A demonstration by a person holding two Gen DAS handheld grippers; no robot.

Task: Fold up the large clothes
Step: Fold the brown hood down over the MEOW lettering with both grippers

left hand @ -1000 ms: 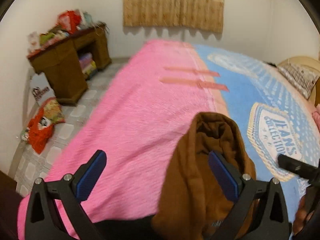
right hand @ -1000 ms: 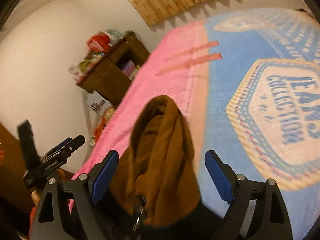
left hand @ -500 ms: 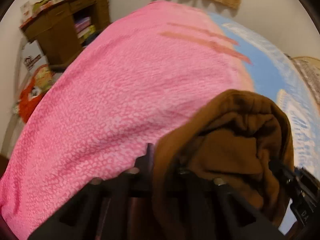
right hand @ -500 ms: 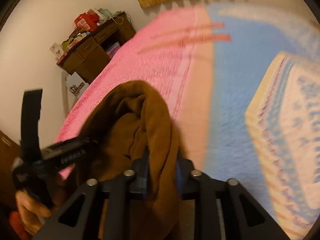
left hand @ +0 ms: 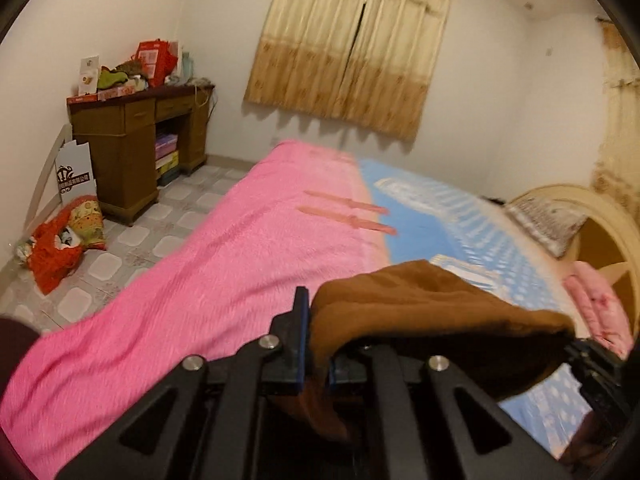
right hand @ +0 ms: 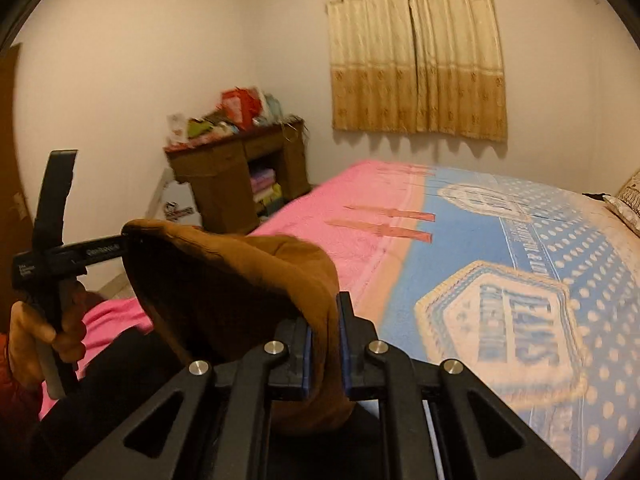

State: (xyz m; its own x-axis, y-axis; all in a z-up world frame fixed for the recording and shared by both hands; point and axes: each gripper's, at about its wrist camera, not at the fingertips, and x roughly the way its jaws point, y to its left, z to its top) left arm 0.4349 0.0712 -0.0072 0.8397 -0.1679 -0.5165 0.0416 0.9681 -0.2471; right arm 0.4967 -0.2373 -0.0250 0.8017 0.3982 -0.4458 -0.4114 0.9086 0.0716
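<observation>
A brown garment (left hand: 432,312) hangs bunched between my two grippers above the bed (left hand: 240,256). My left gripper (left hand: 314,344) is shut on one edge of it, and the cloth drapes off to the right toward the other gripper. In the right wrist view my right gripper (right hand: 325,344) is shut on the garment (right hand: 224,276), which spans left to the left gripper's tool (right hand: 52,256) held in a hand. The garment's lower part is hidden behind the gripper frames.
The bed has a pink and blue blanket (right hand: 480,264). A brown desk (left hand: 136,136) piled with things stands at the left wall, with bags (left hand: 64,240) on the tiled floor. A pillow (left hand: 548,220) and pink cloth (left hand: 600,304) lie at the right. A curtain (left hand: 352,44) hangs behind.
Both grippers were open around the brown garment, then shut on it. Both have since lifted it up off the bed and the views have tilted up toward the far wall.
</observation>
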